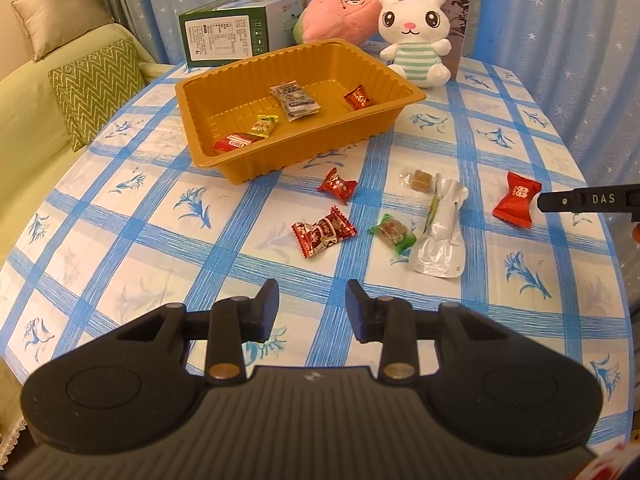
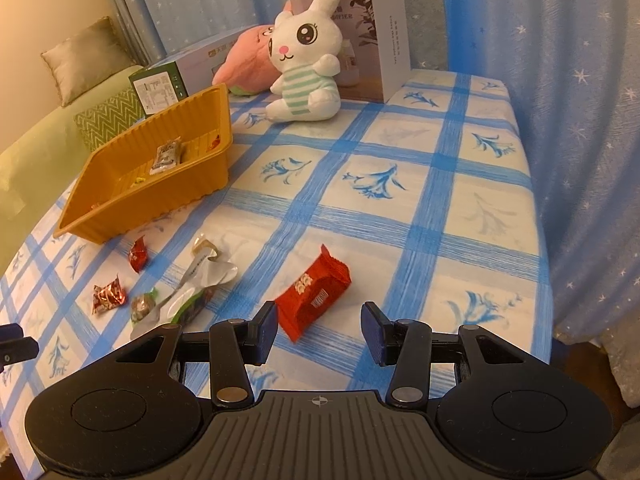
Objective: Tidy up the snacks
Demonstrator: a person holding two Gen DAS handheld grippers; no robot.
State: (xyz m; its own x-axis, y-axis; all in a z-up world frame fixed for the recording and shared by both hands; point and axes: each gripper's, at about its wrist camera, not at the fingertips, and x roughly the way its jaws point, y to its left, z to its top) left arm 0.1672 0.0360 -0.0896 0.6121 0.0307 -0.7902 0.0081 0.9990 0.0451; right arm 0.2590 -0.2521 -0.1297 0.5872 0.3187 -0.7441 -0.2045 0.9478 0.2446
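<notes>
An orange tray (image 1: 208, 152) sits on the table, also in the right wrist view (image 2: 120, 216), holding several wrapped snacks. Loose snacks lie in front of it: two red candies (image 1: 337, 186) (image 1: 322, 231), a green one (image 1: 393, 233), a brown one (image 1: 423, 179), a silver pouch (image 1: 440, 232) and a red packet (image 1: 517, 199). My left gripper (image 1: 312, 310) is open and empty, hovering short of the candies. My right gripper (image 2: 319, 330) is open and empty, with the red packet (image 2: 314, 294) just ahead of its left finger; one of its fingers shows in the left view (image 1: 588, 200).
A white rabbit plush (image 1: 416, 34), a pink plush (image 1: 340, 14), a green box (image 1: 232, 34) and a white box (image 2: 380, 40) stand at the table's far edge. A sofa with cushions (image 1: 96, 88) lies left. Blue curtains hang behind.
</notes>
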